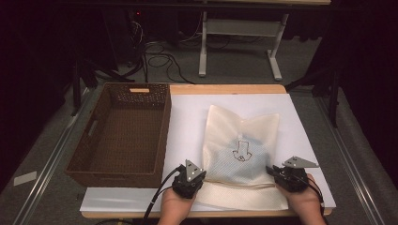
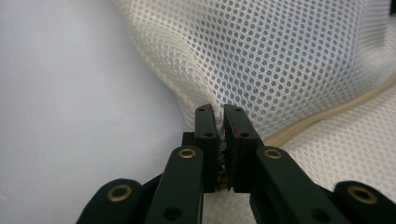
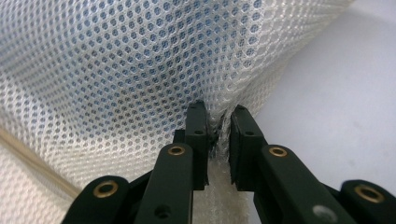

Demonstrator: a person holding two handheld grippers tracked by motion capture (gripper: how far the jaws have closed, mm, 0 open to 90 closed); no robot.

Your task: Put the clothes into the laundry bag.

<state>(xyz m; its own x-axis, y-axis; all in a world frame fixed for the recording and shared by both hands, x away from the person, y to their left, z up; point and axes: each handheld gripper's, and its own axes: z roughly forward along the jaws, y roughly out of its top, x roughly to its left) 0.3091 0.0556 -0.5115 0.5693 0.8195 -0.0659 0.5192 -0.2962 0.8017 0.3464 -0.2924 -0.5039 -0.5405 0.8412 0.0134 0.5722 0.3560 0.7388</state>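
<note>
While the wicker basket stands empty, the mesh bag holds something blue.

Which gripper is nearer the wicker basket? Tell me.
Left. The left gripper grips the mesh bag at its near left edge, just right of the wicker basket. The right gripper grips the bag's far side.

**Mesh bag pinched at both near edges**

A cream mesh laundry bag lies flat on the white sheet, its near hem folded toward six o'clock. It is puckered at eight and four o'clock, with a small dark emblem at centre.
</note>
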